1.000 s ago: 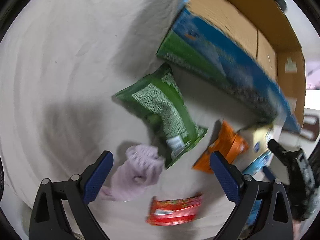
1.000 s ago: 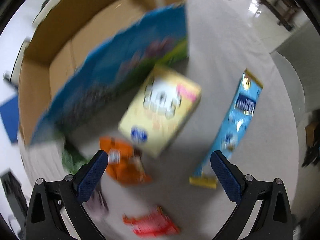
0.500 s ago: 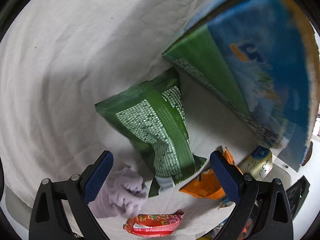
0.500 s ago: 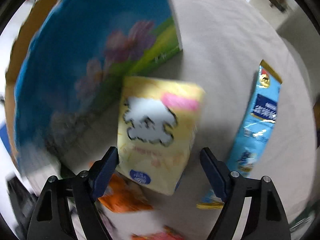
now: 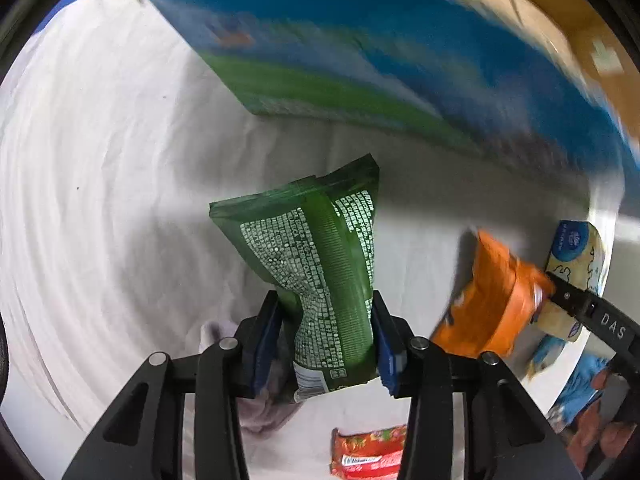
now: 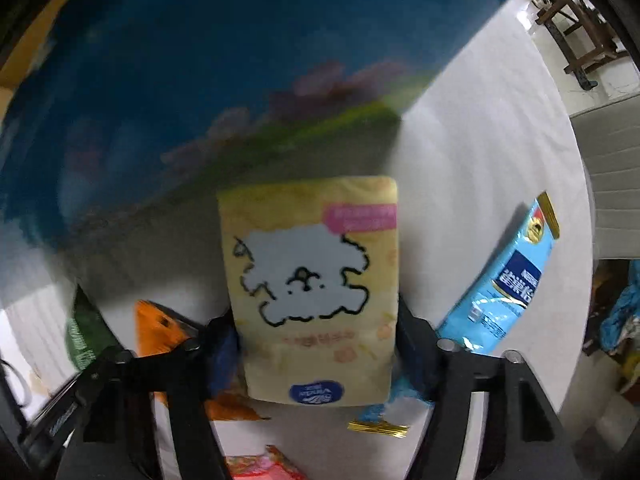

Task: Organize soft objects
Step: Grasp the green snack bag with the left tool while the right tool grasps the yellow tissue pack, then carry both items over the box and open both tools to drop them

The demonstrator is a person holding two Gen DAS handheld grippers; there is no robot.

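Observation:
My left gripper (image 5: 326, 340) is shut on a green snack bag (image 5: 320, 264), squeezing its lower part; the bag stands up above the white cloth. My right gripper (image 6: 316, 344) is shut on a yellow tissue pack (image 6: 314, 280) with a white dog drawing, and this pack also shows in the left wrist view (image 5: 576, 264). A lilac sock (image 5: 256, 400) lies under the left gripper. The big cardboard box (image 5: 400, 64) with a blue and green printed side stands just beyond both grippers, and fills the right wrist view (image 6: 200, 80).
An orange snack bag (image 5: 496, 300) lies right of the green bag. A red packet (image 5: 368, 452) lies near the front. A light blue pouch (image 6: 508, 280) lies right of the tissue pack. White cloth (image 5: 100, 200) covers the table; chairs stand beyond it (image 6: 576, 12).
Both grippers have moved in and closed: the left on the green bag, the right on the yellow tissue pack. Both held things now sit closer to the box's side.

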